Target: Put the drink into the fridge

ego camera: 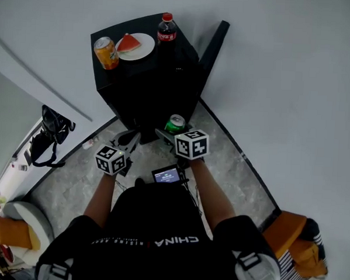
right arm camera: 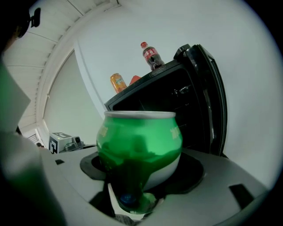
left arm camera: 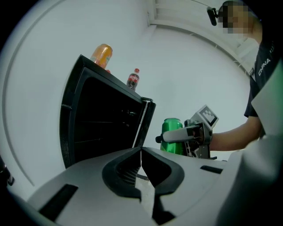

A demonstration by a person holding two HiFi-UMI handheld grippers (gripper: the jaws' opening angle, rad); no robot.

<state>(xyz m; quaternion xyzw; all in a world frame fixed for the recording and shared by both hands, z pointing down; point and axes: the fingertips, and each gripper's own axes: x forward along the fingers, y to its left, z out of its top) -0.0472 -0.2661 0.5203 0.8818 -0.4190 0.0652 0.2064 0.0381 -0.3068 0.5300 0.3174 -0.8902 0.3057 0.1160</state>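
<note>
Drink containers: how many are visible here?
3: orange can and cola bottle on top of the fridge, green can in the right gripper. The dark fridge interior may hide more.

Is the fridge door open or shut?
Open: the small black fridge has its door swung aside, leaving the dark cavity exposed.

Soft, even light everywhere, bouncing off the pale walls; I see hardly a shadow on the floor. My head view bows hard at its edges, the walls curving. Both gripper views sit inside black round corners, fisheye-warped. The fridge [ego camera: 148,88] reads as a near-black mass, its inside too dim to make out. Right up against my right lens, the green can [right arm camera: 139,141] balloons and blurs, with a faint sheen along its rim.
</note>
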